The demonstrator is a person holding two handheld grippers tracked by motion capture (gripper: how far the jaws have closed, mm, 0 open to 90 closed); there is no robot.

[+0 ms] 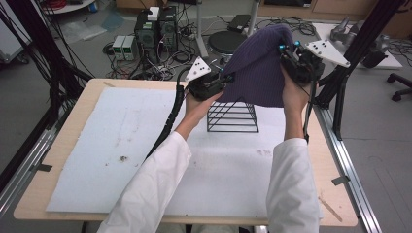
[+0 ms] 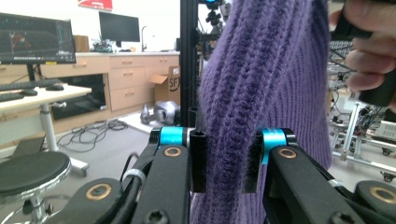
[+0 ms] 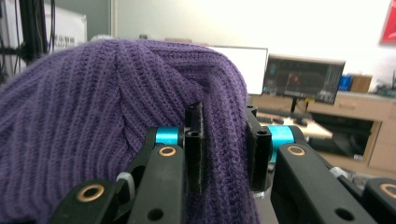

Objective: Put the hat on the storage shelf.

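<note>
A purple knitted hat (image 1: 262, 63) hangs in the air above a black wire rack (image 1: 233, 115) on the table. My left gripper (image 1: 224, 78) is shut on the hat's left edge, low down. In the left gripper view the knit (image 2: 243, 93) is pinched between the two black pads of my left gripper (image 2: 224, 161). My right gripper (image 1: 286, 54) is shut on the hat's upper right side. The right gripper view has a fold of the purple hat (image 3: 116, 107) squeezed between the pads of my right gripper (image 3: 226, 149). The hat's lower rim hides the top of the rack.
A white sheet (image 1: 121, 145) covers most of the wooden table (image 1: 77, 107). Black frame posts (image 1: 345, 73) stand at the table's right edge. Computers and cables (image 1: 155, 34) lie on the floor behind, with a round stool (image 1: 226, 41) nearby.
</note>
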